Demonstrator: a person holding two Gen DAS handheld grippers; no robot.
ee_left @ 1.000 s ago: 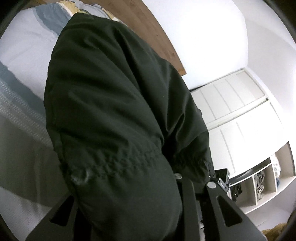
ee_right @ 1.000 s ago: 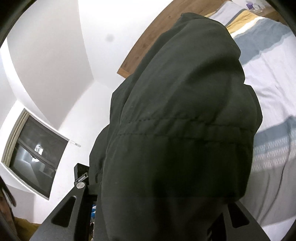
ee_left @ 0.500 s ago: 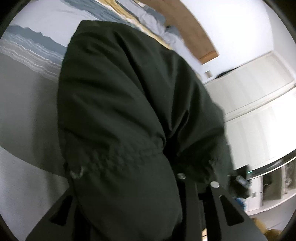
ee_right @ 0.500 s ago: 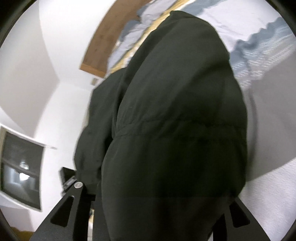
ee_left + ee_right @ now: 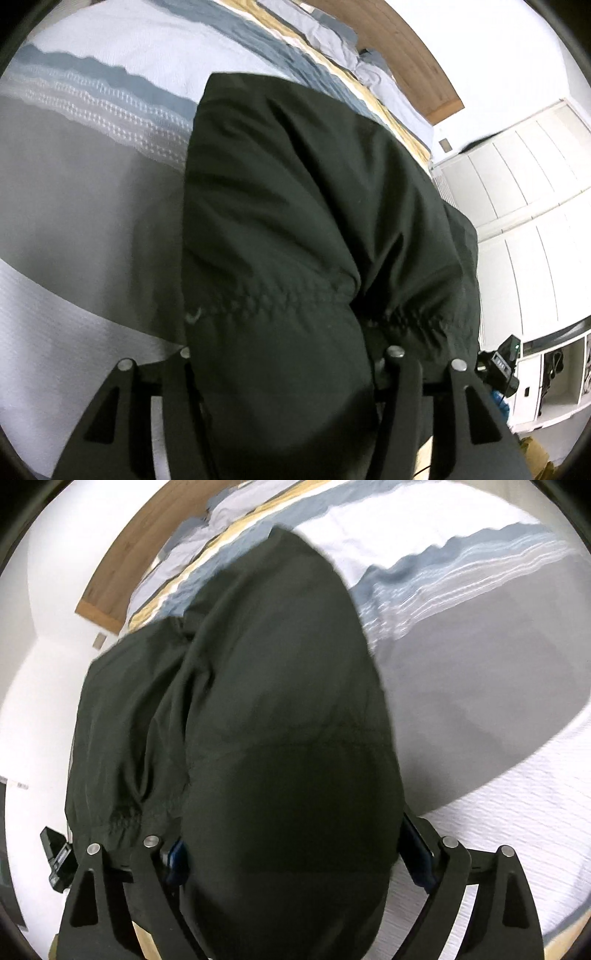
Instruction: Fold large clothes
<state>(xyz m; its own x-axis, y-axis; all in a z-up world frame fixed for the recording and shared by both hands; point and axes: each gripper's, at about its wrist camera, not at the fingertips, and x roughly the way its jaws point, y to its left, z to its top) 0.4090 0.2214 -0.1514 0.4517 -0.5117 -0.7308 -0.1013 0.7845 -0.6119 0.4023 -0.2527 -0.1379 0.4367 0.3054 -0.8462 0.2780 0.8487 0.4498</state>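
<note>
A large dark green padded jacket (image 5: 295,203) hangs from both grippers over a bed (image 5: 92,184) and fills the middle of each view. My left gripper (image 5: 288,354) has a stitched hem section between its fingers, and its jaws are opening. In the right wrist view the jacket (image 5: 277,701) bulges between the widely spread fingers of my right gripper (image 5: 295,845). Those jaws are opening too, and a blue pad (image 5: 417,849) shows beside the cloth. The jacket's lower end reaches the bedspread (image 5: 480,701).
The bedspread has white, grey, blue and yellow bands. Pillows (image 5: 332,33) and a wooden headboard (image 5: 406,48) lie at the far end. White wardrobe doors (image 5: 535,184) and open shelves (image 5: 554,376) stand to the right of the bed.
Both grippers have come down and tipped towards the bed, which now fills more of each view. Their fingers have spread well apart around the jacket.
</note>
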